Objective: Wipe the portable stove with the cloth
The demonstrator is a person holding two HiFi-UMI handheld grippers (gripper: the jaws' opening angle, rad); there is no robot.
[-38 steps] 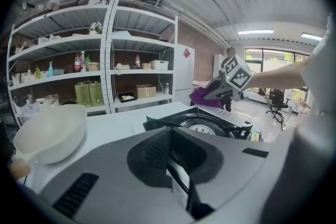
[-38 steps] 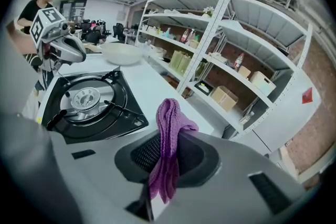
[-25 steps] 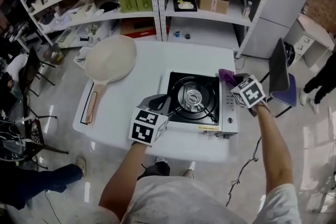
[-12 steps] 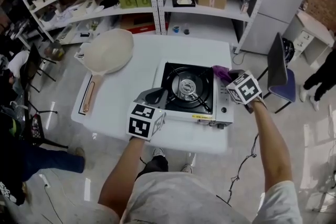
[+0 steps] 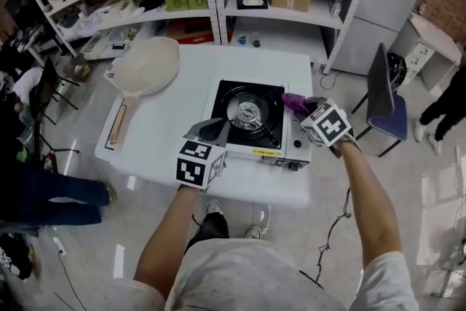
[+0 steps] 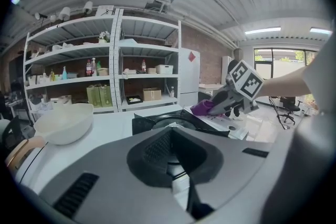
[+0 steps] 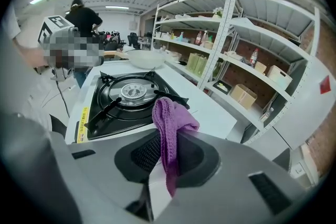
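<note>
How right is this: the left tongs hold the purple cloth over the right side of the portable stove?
Wrong in one point: it is the right tongs, not the left, that hold the purple cloth over the right side of the portable stove. The right gripper view shows them shut on it.

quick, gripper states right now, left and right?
Left tongs: closed, nothing between them.
Right tongs: closed on the purple cloth.
</note>
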